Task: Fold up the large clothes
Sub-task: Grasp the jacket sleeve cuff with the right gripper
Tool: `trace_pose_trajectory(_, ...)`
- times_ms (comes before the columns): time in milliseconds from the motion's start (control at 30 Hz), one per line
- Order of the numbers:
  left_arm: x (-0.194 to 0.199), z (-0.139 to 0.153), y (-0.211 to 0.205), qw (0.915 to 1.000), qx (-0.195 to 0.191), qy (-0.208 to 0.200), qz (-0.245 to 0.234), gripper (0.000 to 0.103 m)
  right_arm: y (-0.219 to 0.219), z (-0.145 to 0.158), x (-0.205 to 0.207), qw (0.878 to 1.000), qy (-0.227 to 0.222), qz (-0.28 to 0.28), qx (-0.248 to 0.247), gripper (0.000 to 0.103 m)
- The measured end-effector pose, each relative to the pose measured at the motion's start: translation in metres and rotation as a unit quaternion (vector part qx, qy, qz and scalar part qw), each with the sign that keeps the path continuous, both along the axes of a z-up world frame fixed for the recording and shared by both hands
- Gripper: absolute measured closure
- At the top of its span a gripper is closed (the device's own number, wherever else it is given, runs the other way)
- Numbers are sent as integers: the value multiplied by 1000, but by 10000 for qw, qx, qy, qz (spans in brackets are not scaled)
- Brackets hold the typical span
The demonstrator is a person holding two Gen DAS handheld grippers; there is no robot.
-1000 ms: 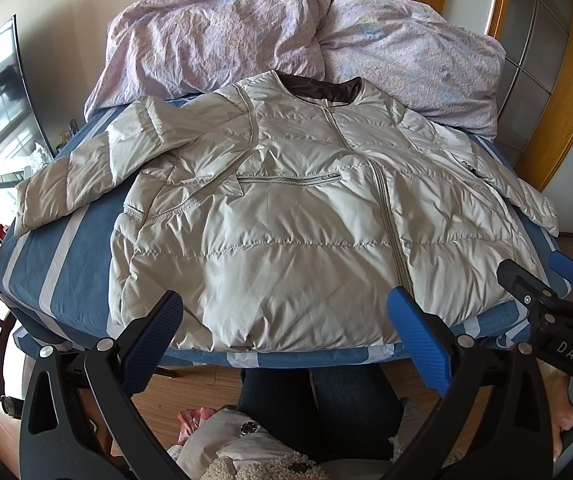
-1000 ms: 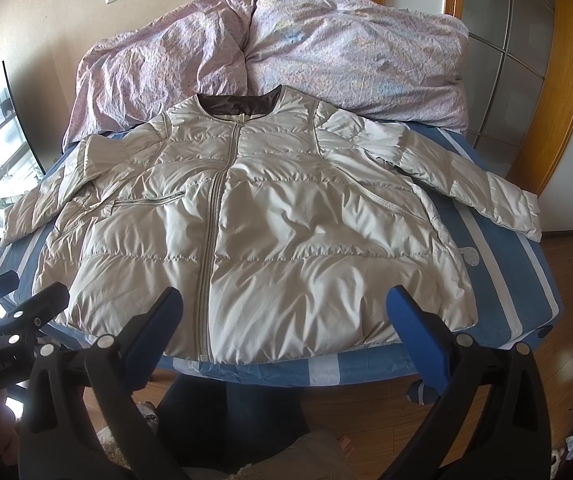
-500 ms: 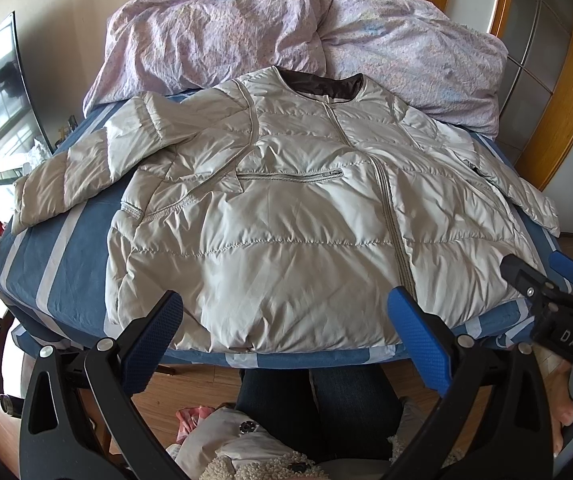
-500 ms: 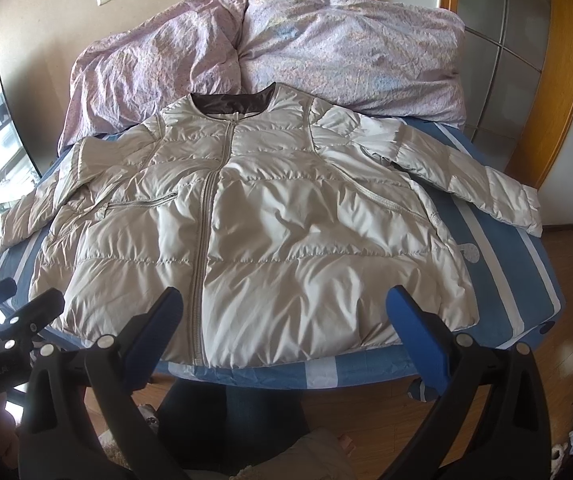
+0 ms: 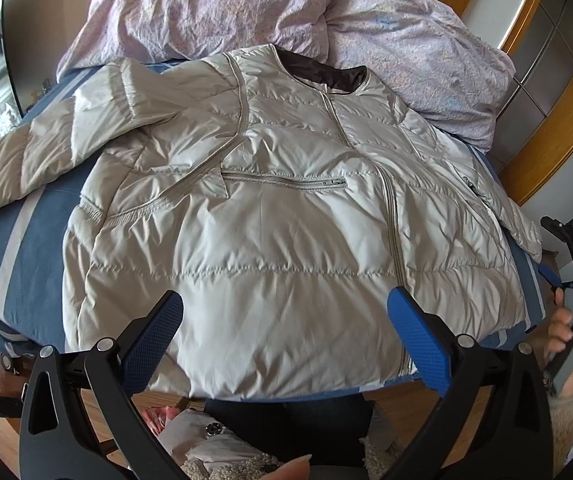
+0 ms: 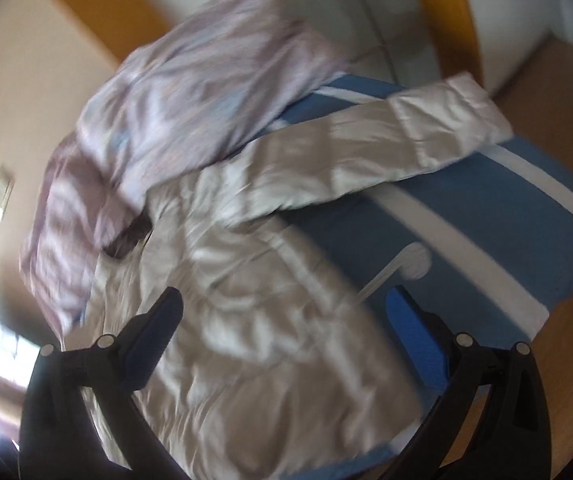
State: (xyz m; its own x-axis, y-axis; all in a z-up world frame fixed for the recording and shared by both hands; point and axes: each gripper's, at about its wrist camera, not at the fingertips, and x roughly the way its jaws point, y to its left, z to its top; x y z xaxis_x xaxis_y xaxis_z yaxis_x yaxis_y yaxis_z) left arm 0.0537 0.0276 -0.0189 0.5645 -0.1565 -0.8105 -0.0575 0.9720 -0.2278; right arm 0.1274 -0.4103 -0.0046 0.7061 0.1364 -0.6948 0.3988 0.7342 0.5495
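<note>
While no fold has yet been made, the bed in its blue striped sheet carries a pale padded jacket spread flat, front up and zipped, hem at the near edge. Crumpled lilac bedding crowds the collar end, leaving little spare room there. One sleeve lies out over the sheet on the left; the other sleeve reaches toward the far right corner of the bed, with bare sheet beside it. Both sleeves and the body look still to be folded. Over the hem hangs the left tool, jaws wide and empty; the right tool, blurred, is likewise spread, gripping nothing.
</note>
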Motion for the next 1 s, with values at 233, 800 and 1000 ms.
trace_pose_trajectory(233, 38, -9, 8, 9990, -235, 347, -160, 1, -108, -55, 35, 9834, 356, -1359, 1151, 14)
trace_pose_trajectory(800, 83, -19, 15, 9955, -712, 334, -524, 1, -175, -83, 69, 9643, 573, -2327, 1123, 75)
trace_pose_trajectory(1000, 83, -12, 40, 9968, -777, -48, -173, 1, -162, -50, 81, 9733, 446, -2231, 317, 94)
